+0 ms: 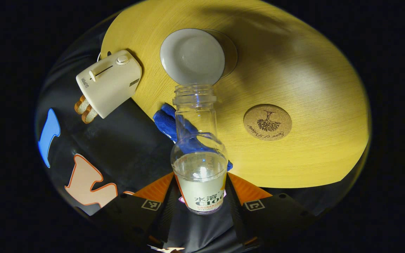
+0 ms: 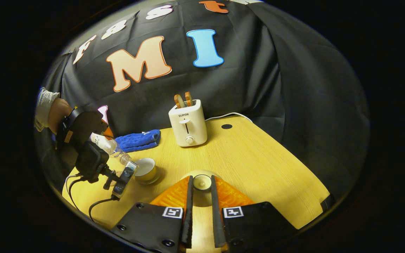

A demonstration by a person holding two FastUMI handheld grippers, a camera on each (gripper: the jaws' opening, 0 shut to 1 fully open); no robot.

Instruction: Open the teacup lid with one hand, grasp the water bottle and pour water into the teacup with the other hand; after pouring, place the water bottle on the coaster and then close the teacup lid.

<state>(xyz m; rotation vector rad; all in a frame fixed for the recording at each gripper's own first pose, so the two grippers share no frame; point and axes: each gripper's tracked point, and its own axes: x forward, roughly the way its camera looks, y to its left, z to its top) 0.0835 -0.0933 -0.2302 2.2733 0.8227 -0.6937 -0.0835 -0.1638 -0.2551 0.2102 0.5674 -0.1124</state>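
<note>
The left gripper (image 1: 202, 196) clamps the bottle (image 1: 199, 165), tipped with its mouth over the cup (image 1: 192, 56) at twelve o'clock, coaster (image 1: 267, 122) at two, while the right gripper (image 2: 201, 200) pinches the lid (image 2: 202, 182).

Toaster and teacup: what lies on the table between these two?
In the right gripper view, bare wooden table lies between the toaster and the teacup; the blue cloth sits off to the side, near the wall.
</note>
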